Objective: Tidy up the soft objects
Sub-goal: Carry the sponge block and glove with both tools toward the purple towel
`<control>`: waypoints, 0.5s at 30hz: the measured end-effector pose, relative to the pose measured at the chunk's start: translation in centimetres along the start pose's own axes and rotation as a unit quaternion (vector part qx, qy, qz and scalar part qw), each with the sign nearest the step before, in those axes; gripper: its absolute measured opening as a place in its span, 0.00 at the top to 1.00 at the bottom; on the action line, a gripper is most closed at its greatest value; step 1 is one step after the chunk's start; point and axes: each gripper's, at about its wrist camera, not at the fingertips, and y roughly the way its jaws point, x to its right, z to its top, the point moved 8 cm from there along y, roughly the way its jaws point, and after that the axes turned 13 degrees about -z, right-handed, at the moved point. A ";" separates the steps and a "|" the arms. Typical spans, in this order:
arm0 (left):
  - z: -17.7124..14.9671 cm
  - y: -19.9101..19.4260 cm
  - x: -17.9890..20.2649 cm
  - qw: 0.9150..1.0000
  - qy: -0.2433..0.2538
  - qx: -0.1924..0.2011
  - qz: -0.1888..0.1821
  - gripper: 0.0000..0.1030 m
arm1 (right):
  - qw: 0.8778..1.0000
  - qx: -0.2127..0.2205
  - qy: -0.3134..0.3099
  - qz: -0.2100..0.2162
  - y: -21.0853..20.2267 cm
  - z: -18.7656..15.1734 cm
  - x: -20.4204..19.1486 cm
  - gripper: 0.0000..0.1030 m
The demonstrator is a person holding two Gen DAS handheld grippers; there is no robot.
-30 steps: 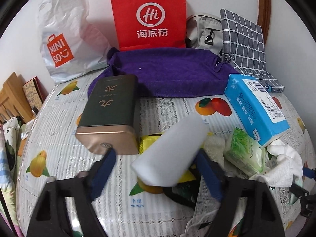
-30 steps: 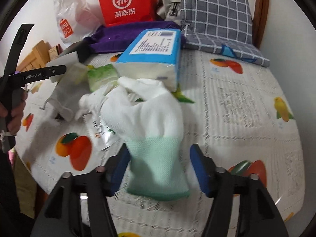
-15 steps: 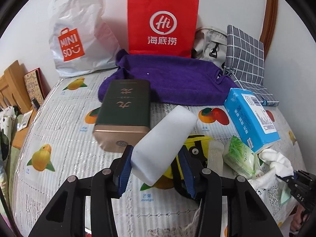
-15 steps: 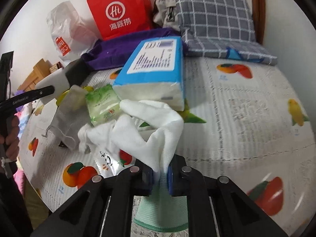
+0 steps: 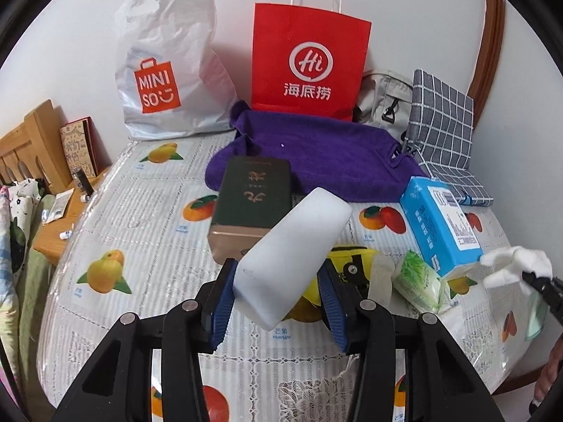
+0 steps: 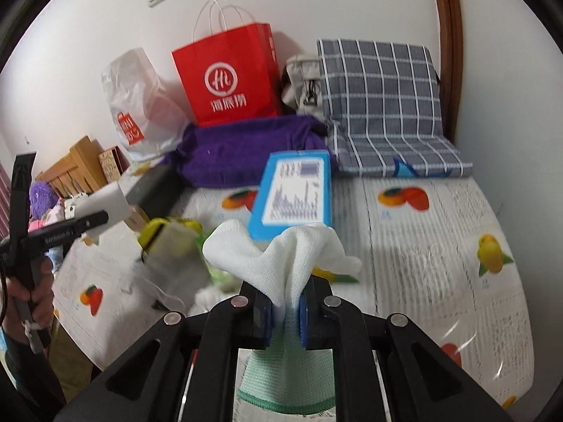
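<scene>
— Where did the white foam block (image 5: 292, 256) sit in the left gripper (image 5: 278, 302)?

— Between its blue pads, which had closed on the near end. The rest slanted up and away, clear of the fruit-print tablecloth (image 5: 140, 211) and in front of the dark green tin (image 5: 253, 197).

— And the right gripper (image 6: 285, 316)?

— Nearly shut, pinching the white glove (image 6: 281, 260). The white fingers flopped up and forward beyond the tips; the mint cuff hung behind the pads. The blue tissue pack (image 6: 292, 193) lay past it on the table.
</scene>
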 end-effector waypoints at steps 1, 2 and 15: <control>0.4 -0.2 -0.1 1.000 -0.001 0.002 0.001 0.57 | 1.000 0.003 0.001 0.001 -0.2 0.6 -0.3 0.89; 0.6 -0.3 -0.2 1.000 -0.002 0.002 0.003 0.57 | 1.000 0.005 0.002 0.002 -0.3 1.3 -0.6 0.89; 5.5 0.5 -0.9 1.000 -0.009 0.010 0.015 0.57 | 1.000 0.003 -0.009 0.007 2.5 9.0 -4.5 0.89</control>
